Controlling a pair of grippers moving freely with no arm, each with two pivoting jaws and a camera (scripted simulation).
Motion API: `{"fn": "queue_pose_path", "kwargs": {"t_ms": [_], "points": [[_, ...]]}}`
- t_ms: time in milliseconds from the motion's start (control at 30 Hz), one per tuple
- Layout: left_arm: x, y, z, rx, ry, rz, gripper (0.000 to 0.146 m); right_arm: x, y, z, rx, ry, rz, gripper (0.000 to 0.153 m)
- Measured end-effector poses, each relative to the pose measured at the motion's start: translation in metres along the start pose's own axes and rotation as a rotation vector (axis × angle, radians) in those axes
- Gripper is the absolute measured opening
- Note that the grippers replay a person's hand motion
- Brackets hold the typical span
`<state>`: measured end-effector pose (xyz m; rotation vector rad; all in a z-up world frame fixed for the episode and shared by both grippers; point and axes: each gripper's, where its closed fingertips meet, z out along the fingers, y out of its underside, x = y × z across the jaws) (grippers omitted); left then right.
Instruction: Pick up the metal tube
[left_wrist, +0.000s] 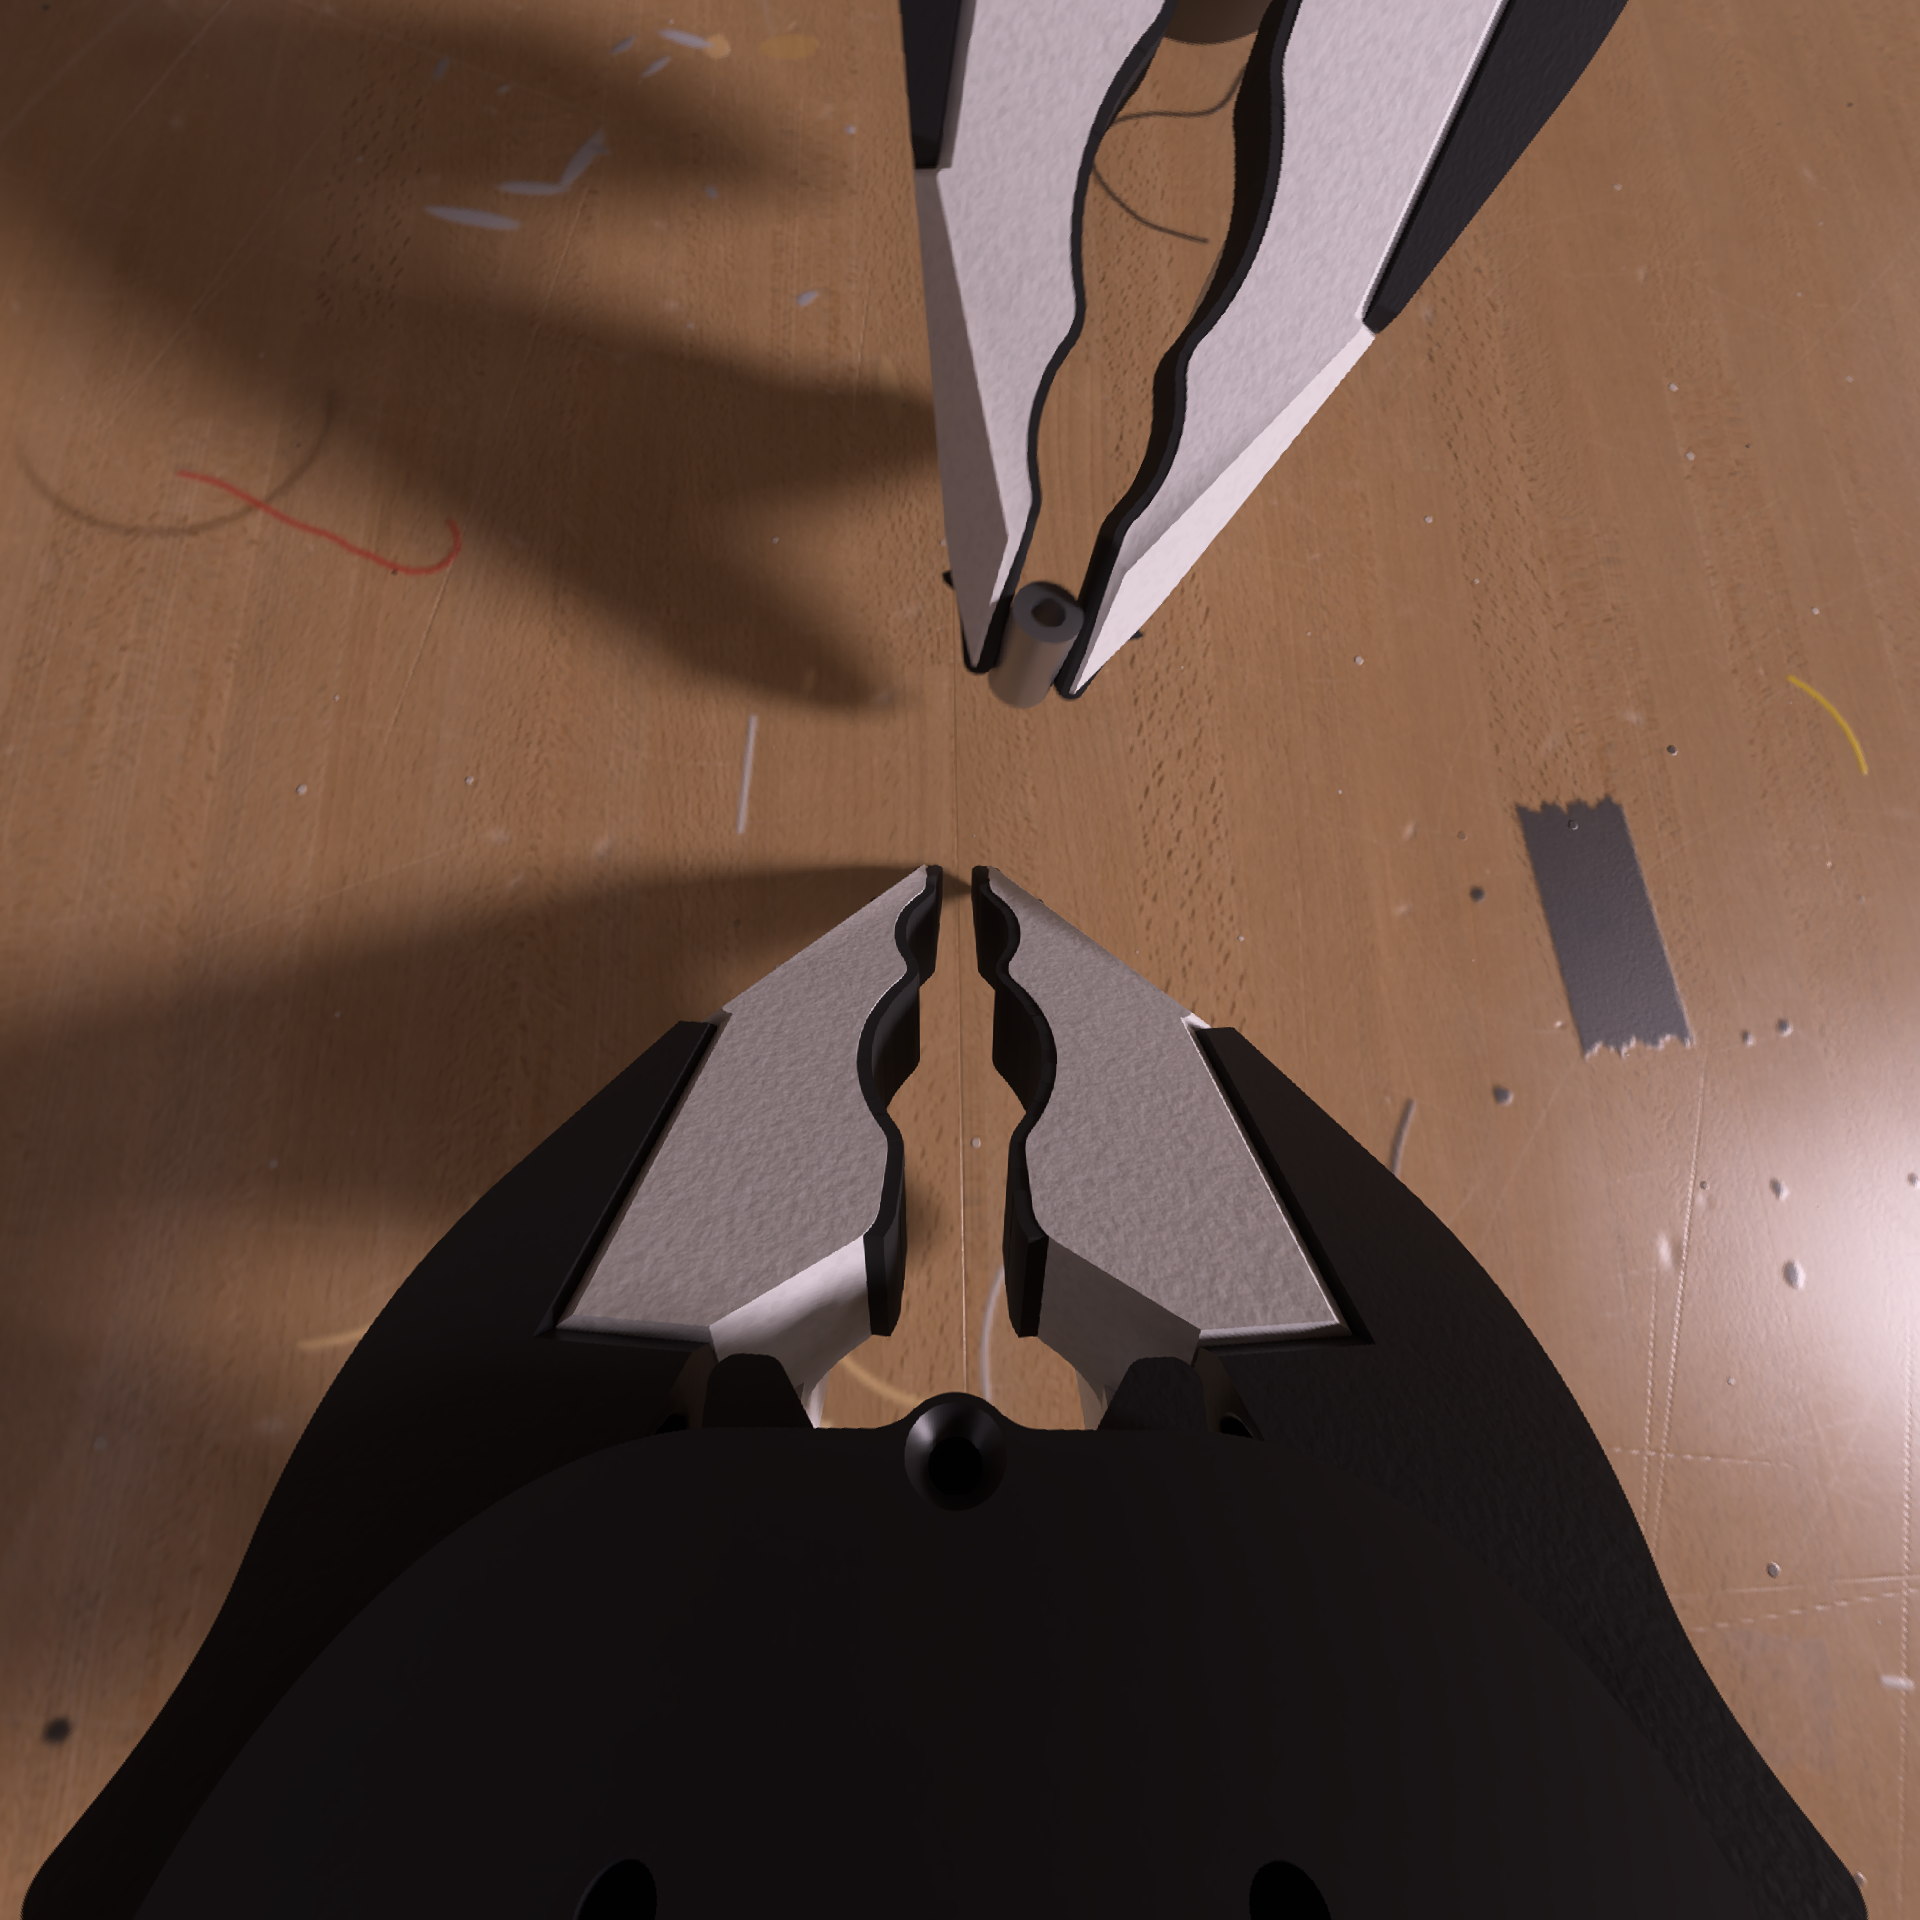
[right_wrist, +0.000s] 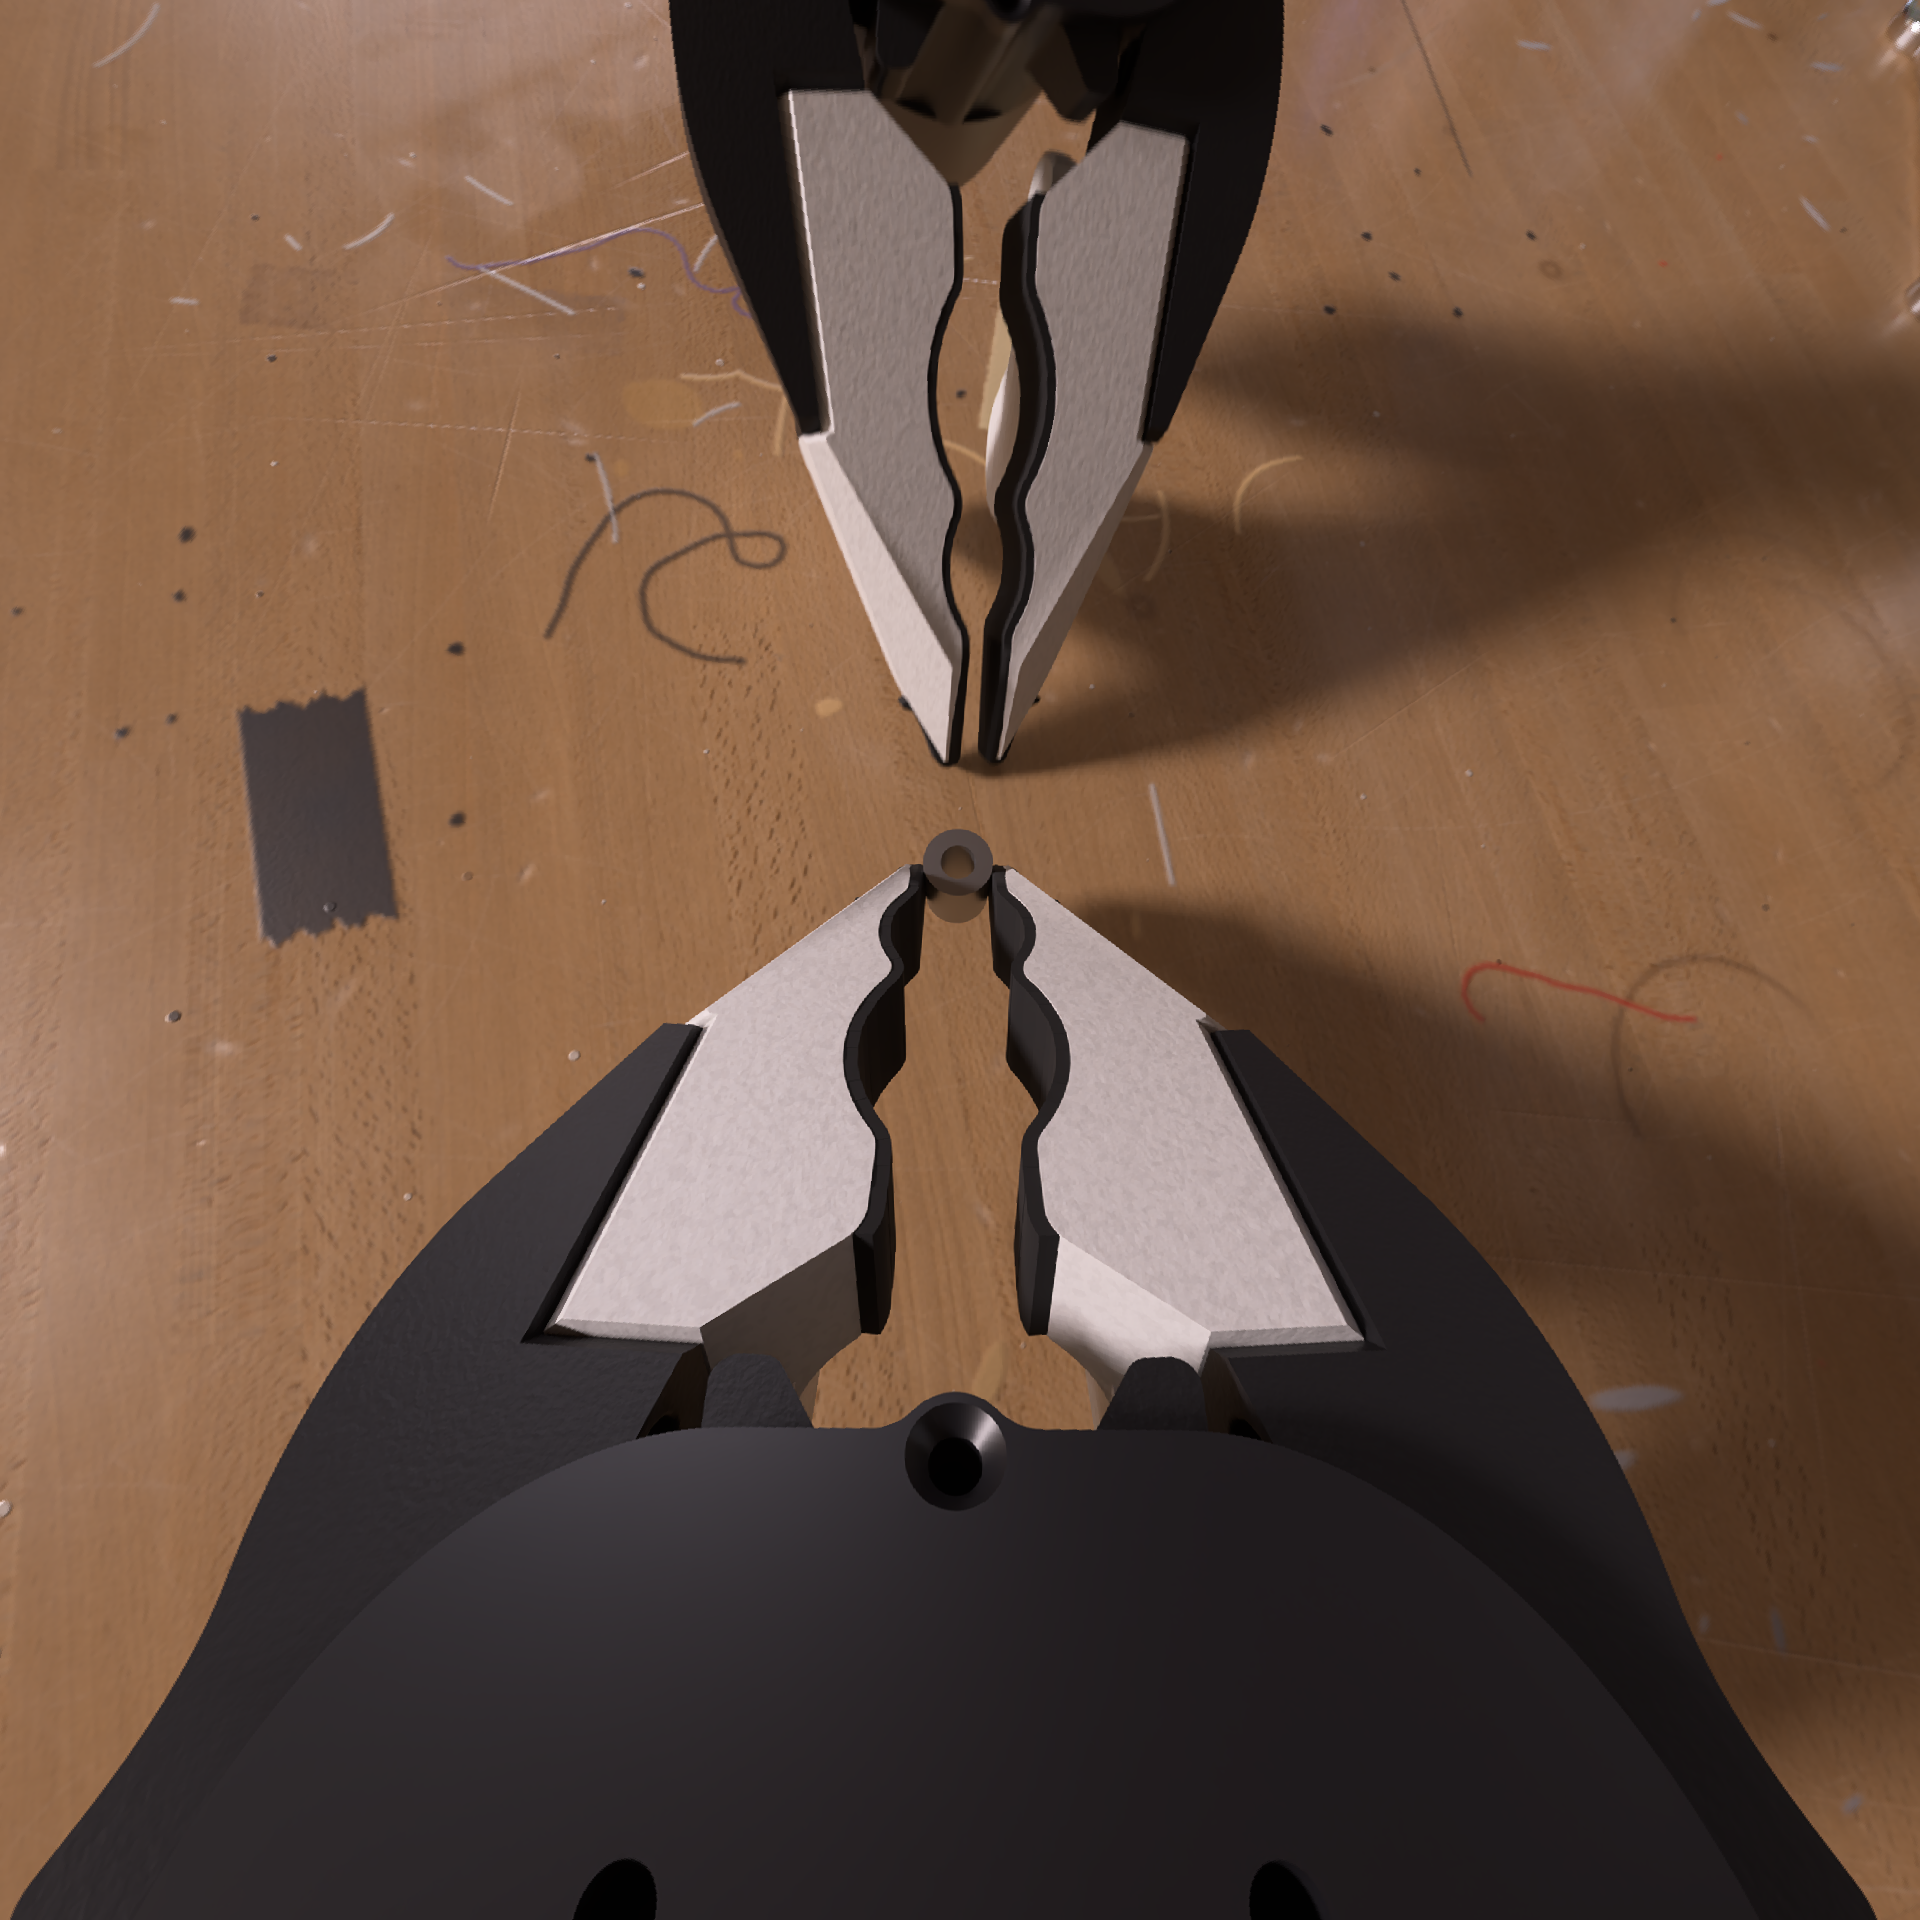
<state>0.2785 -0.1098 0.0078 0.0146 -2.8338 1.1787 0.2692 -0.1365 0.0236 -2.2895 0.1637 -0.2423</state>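
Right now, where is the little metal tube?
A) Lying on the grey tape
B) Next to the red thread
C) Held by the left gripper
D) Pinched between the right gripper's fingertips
D: the small grey metal tube sits pinched at the tips of the right gripper, while the left gripper is nearly closed on nothing, and the grey tape and red thread lie off to the sides.

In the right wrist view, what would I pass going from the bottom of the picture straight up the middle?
Right gripper → metal tube pinched at its fingertips → bare strip of wooden table → left gripper, pointing back, fingers nearly together and holding nothing.
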Motion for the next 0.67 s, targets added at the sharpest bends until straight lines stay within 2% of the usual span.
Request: {"fn": "queue_pose_path", "kwargs": {"t_ms": [100, 200, 267, 533, 667], "points": [[0.000, -0.003, 0.003, 0.012, 0.010, 0.001, 0.007, 0.003, -0.004, 0.002, -0.003, 0.004, -0.006, 0.012], [0.000, -0.003, 0.002, 0.024, 0.000, 0.001, 0.022, 0.006, -0.006, 0.003, -0.012, 0.010, -0.018, 0.012], [-0.002, -0.002, -0.001, 0.026, -0.014, 0.004, 0.025, 0.007, -0.008, 0.003, -0.013, 0.013, -0.026, 0.012], [-0.005, 0.000, -0.001, 0.018, 0.009, -0.013, 0.011, 0.014, -0.008, 0.001, -0.009, 0.029, -0.023, 0.012], [-0.005, 0.000, -0.001, 0.020, 0.014, -0.017, 0.011, 0.012, -0.007, 0.001, 0.002, 0.031, -0.005, 0.012]]}}
